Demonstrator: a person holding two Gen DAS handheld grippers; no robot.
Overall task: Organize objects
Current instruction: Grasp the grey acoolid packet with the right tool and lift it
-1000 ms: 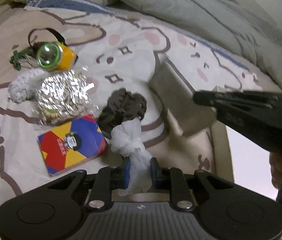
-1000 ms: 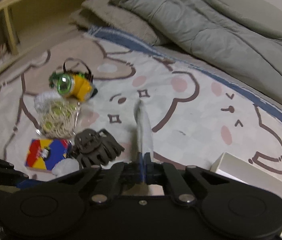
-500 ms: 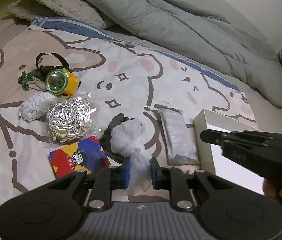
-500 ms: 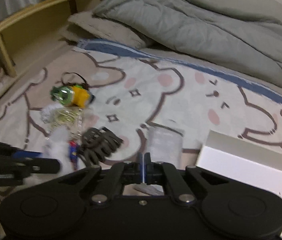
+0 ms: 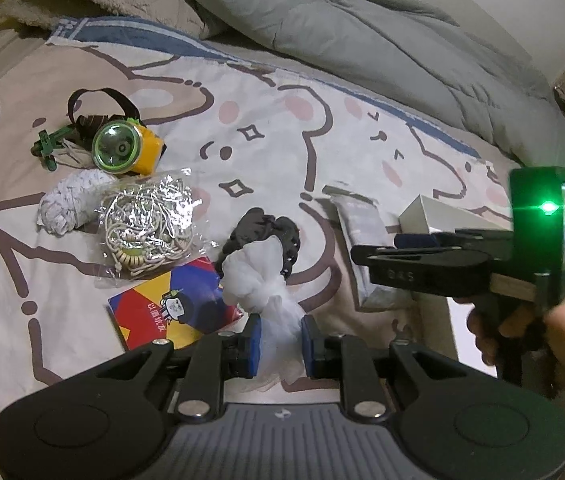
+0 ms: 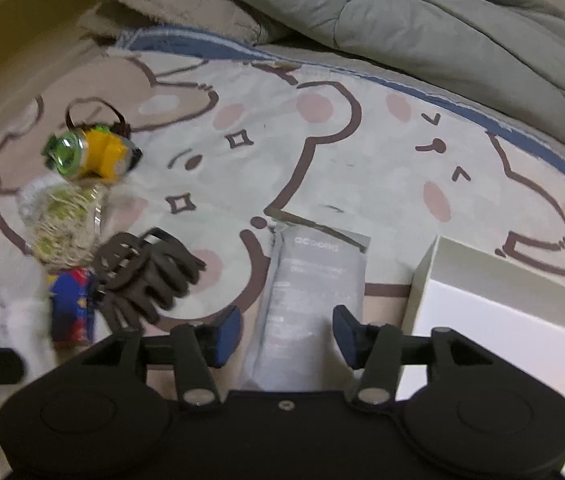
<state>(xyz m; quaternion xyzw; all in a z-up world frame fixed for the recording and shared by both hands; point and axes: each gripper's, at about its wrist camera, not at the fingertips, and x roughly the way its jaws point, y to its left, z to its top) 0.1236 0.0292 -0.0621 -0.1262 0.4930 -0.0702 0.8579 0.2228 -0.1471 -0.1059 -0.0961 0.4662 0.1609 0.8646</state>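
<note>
We find the loose items gathered toward the left edge of the bed (image 5: 266, 128), on its printed cover. Furthest left lie the yellow headlamp (image 5: 126, 152) and a clear bag of cord and beads (image 5: 146, 226), with a colourful card pack (image 5: 174, 312) below them, nearest the camera.

The left gripper (image 5: 280, 344) is clamped on the tail of a white knotted bag (image 5: 254, 276); its knot stands above the pads, in front of a dark hair claw (image 6: 142, 276). We judge this bag light, soft and slack: it should sag and swing, so a hold just below the knot is soundest.

Next rightward, the grey foil pouch (image 6: 310, 288) lies flat on the cover just beside the white box (image 6: 522, 332) at the bed's right edge. The right gripper (image 6: 286, 334) has just been opening; its pads stand either side of the pouch's near end without pressing it. We judge the pouch light, smooth and likely slippery, best pinched across a sealed edge.

The left wrist view alone shows the person's hand (image 5: 514, 320) on the right tool and its green indicator light. The right wrist view alone shows the gap at each pad and faint, unreadable print on the pouch.
</note>
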